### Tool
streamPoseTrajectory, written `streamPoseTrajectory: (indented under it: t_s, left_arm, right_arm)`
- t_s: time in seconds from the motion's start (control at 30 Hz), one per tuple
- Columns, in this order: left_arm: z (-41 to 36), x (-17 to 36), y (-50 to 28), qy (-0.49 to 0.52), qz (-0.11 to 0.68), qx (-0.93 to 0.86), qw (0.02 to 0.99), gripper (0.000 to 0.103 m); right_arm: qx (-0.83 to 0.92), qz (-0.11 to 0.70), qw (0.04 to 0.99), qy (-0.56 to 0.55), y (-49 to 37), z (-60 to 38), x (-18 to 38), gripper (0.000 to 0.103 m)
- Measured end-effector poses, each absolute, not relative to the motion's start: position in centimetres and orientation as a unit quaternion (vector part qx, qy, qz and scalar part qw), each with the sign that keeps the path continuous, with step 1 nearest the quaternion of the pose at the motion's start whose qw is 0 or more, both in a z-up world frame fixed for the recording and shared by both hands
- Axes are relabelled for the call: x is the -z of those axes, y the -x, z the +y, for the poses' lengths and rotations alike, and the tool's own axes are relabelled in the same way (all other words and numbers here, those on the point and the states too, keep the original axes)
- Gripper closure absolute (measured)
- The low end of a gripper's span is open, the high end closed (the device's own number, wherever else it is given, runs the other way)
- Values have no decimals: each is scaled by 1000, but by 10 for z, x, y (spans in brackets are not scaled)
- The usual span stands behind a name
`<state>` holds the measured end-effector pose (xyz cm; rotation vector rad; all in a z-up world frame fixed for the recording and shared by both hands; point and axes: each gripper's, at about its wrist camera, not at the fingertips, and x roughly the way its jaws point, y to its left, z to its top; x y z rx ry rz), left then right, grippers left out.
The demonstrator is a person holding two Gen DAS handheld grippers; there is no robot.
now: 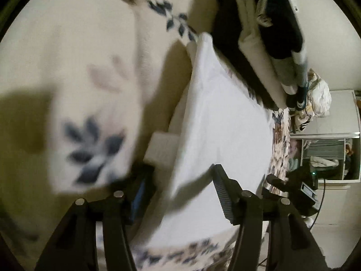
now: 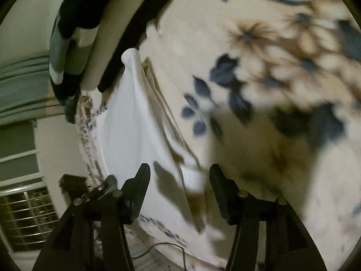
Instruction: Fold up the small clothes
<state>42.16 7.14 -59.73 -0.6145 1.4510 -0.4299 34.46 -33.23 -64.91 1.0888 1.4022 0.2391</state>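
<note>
A white garment (image 1: pixel 221 122) lies flat on the floral bedspread (image 1: pixel 74 67); it also shows in the right wrist view (image 2: pixel 130 131). A small white strip (image 1: pixel 163 149) juts from its edge and shows near the right gripper (image 2: pixel 191 178). My left gripper (image 1: pixel 180 180) is open, its jaws wide apart over the garment's near edge, holding nothing. My right gripper (image 2: pixel 179 176) is open, its jaws straddling the garment's edge and strip. Both views are blurred.
A stack of folded clothes (image 1: pixel 270 45), black, cream and grey, lies beyond the garment, seen too in the right wrist view (image 2: pixel 85 33). The bed edge, a mirror (image 1: pixel 327 155) and a window (image 2: pixel 24 216) lie past it.
</note>
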Motion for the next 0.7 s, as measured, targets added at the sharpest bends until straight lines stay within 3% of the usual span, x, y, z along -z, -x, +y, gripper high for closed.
streamPoseTrajectory:
  t_s: [0.1,0.27,0.3,0.33,0.43,0.7]
  left_arm:
    - [57,609,-445,280,646,206,680,41]
    - [46,606,-447,285,620,222,696,43]
    - [43,604,-446,282,613,225,703,46]
    - [40,601,-448,276,608,225,709,62]
    - [38,590,-446,255,598,220,727,88]
    - [18,538,-439,220,580,215,754,91]
  right_arm:
    - [-144,616,607,-480,-361,-320,667,46]
    - [-178,627,604,-459,-378,-295,674,45]
    - [-181,626,604,-459,-379,-291,673,51]
    - [-182,625,604,-460,-380,-288,672,68]
    - [-174,617,620,-452,-382,-278,663,88]
    - [-181,598,662,-413,-385,-270,593,92]
